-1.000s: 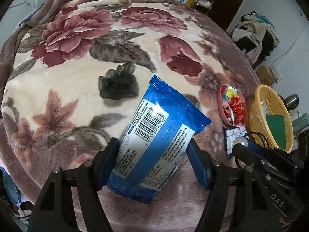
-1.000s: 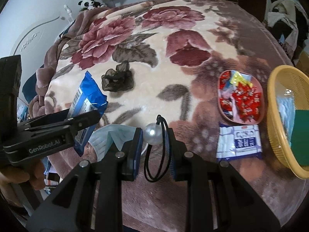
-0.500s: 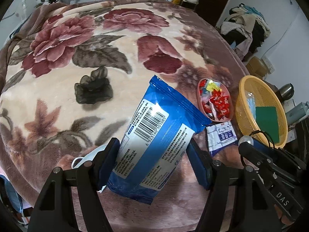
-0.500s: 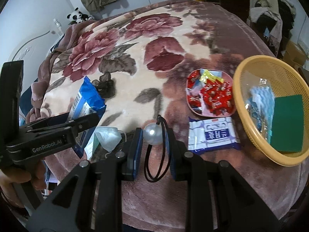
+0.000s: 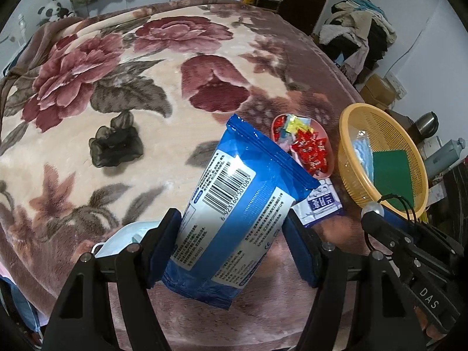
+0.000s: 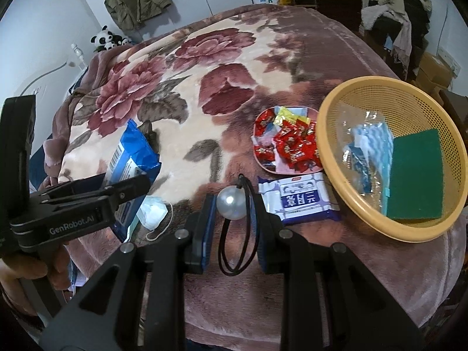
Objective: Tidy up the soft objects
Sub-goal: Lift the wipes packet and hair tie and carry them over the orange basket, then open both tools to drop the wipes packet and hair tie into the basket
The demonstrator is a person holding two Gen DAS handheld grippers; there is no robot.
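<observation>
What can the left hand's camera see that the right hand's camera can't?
Only the left camera shows the whole black scrunchie on the blanket, the barcode on the blue pack held in the left gripper, and the metal kettle beyond the basket.

Only the right camera shows the hair tie with the pearl from the front, clamped in the right gripper, and the full face mask.

Both show the yellow basket holding a green sponge, the candy dish and the white tissue packet.
</observation>
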